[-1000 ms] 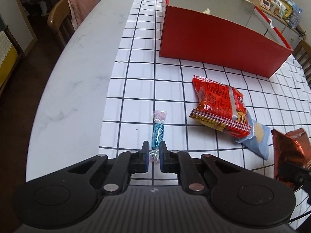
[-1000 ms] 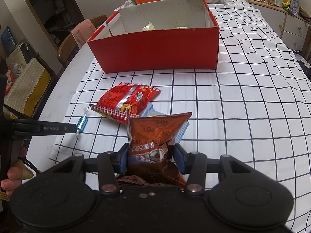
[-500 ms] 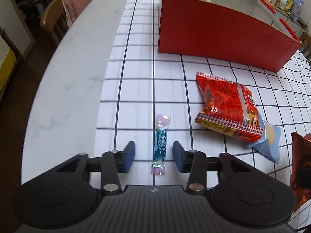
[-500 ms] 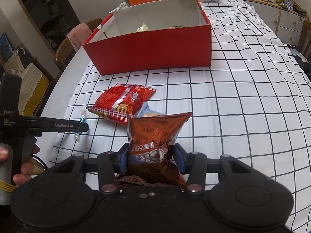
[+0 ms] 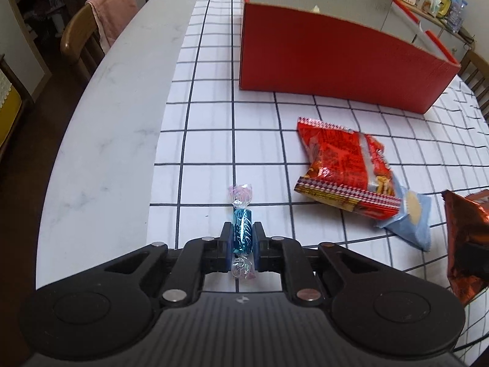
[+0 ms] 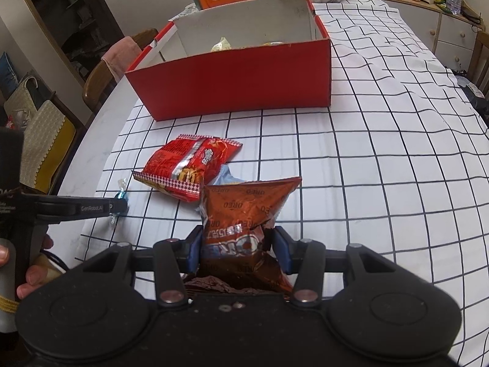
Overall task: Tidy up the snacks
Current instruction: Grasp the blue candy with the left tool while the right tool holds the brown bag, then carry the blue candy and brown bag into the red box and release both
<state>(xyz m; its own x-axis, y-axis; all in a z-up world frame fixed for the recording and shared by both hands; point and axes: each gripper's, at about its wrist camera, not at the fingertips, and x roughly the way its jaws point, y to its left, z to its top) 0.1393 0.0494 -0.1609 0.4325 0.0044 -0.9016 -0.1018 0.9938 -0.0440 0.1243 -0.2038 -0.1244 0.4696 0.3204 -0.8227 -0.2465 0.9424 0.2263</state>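
The left gripper (image 5: 242, 238) opened its jaws half a second ago and has just closed them again, now clamping the blue foil-wrapped candy (image 5: 242, 233) at its middle.

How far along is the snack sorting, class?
Done: a few snacks lie in the red box. In hand: left gripper is shut on the blue candy, right gripper on the Oreo bag. Left: red snack bag and pale blue packet.

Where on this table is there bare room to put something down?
The checked cloth right of the red box and the snack pile lies bare. So does the marble strip along the table's left edge. It is crowded around the red chip bag, blue packet and candy.
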